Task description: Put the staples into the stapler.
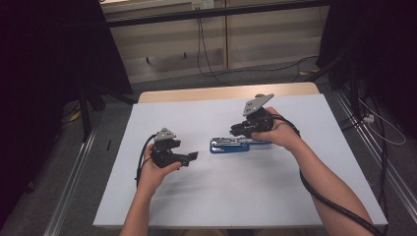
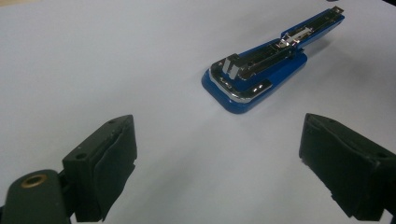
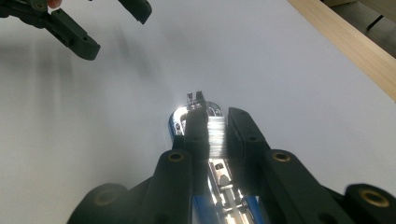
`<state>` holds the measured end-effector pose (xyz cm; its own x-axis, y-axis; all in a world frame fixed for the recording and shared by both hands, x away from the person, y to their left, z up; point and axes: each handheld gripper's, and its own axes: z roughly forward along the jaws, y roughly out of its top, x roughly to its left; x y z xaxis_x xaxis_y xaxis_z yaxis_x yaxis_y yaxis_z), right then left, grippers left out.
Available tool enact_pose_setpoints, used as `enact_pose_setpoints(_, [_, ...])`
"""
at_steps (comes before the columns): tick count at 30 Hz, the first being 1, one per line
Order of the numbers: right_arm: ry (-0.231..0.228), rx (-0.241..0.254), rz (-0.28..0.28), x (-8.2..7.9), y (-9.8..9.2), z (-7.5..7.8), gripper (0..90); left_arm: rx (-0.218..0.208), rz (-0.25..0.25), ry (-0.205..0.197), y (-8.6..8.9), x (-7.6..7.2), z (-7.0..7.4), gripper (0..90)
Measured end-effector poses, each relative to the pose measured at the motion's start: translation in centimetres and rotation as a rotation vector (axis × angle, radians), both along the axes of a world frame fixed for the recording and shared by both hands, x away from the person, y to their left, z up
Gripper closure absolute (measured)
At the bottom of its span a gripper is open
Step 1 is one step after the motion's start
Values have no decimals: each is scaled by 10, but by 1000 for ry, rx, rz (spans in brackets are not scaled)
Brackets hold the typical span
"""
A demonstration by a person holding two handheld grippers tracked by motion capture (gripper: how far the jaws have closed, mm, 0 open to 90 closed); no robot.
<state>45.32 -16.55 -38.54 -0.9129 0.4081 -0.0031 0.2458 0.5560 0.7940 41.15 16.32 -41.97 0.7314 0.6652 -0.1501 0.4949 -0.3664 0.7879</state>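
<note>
Our right gripper [image 3: 209,135] pinches a strip of staples [image 3: 216,134] over the open blue stapler [image 1: 236,144] lying mid-table [image 1: 295,196], while our left gripper [image 2: 219,158], spread wide, hovers near its front end.

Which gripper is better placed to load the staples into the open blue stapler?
Right. The right gripper holds a staple strip just above the open stapler. The left gripper is open, off to the side.
</note>
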Motion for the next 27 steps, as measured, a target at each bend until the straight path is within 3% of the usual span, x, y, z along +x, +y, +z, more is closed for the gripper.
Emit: enact_pose_setpoints(27, [-4, -14, 103, 22, 12, -4, 794, 11, 0, 11, 0, 0, -1, 114])
